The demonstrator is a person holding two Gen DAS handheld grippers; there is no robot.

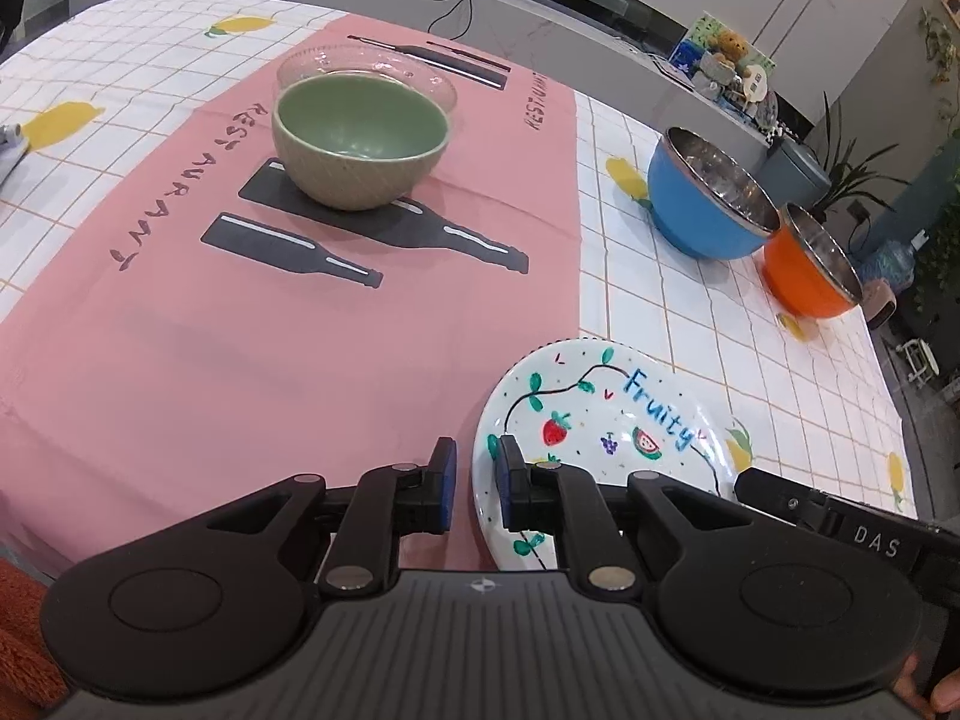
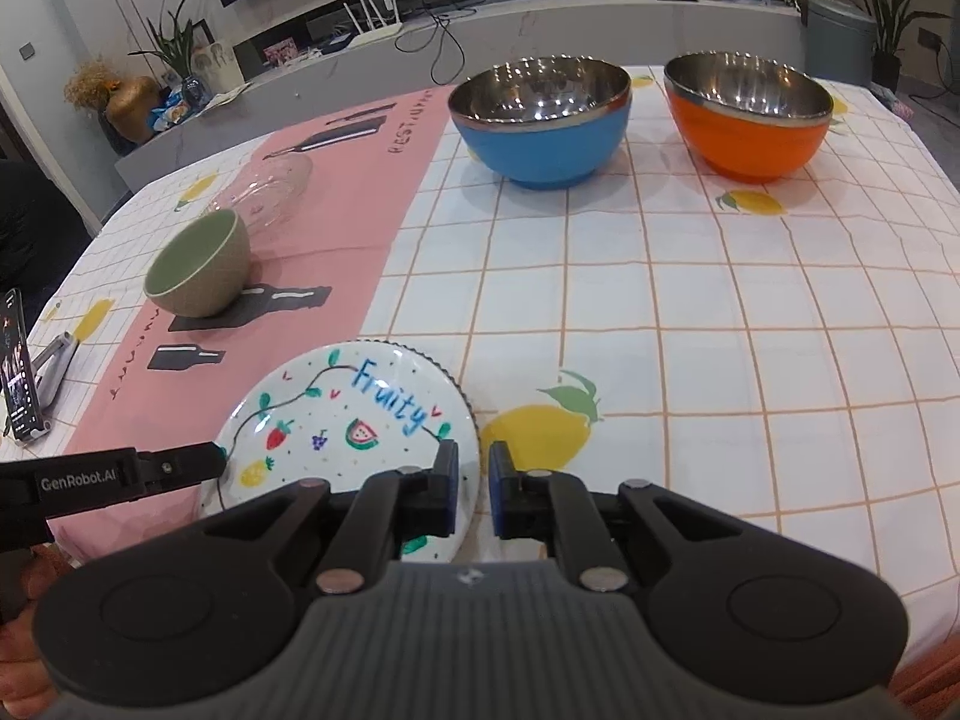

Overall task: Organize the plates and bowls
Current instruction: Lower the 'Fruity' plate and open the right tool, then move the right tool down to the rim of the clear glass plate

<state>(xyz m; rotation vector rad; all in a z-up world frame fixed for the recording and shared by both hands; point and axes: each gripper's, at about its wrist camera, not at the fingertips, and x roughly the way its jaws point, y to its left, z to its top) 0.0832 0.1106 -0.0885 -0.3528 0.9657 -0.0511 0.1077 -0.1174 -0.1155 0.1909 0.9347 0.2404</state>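
Observation:
A white plate (image 1: pixel 600 420) (image 2: pixel 360 414) painted with fruit and the word "Fruity" lies half on the pink mat (image 1: pixel 180 360), half on the checked cloth. My left gripper (image 1: pixel 477 480) is shut on its left rim, one pad over the plate and one outside. My right gripper (image 2: pixel 474 486) is shut on the opposite rim. Each view shows one of the other gripper's fingers (image 2: pixel 198 461) (image 1: pixel 774 489) at the plate's far edge. A green bowl (image 1: pixel 360 132) (image 2: pixel 198 270) stands on the mat with a clear glass bowl (image 1: pixel 420 69) (image 2: pixel 270 192) just behind it.
A blue steel-lined bowl (image 1: pixel 696 210) (image 2: pixel 552 138) and an orange one (image 1: pixel 804 282) (image 2: pixel 750 132) stand side by side at the back right of the cloth. A phone on a stand (image 2: pixel 18 360) sits at the table's left edge. A grey counter with cables runs behind the table.

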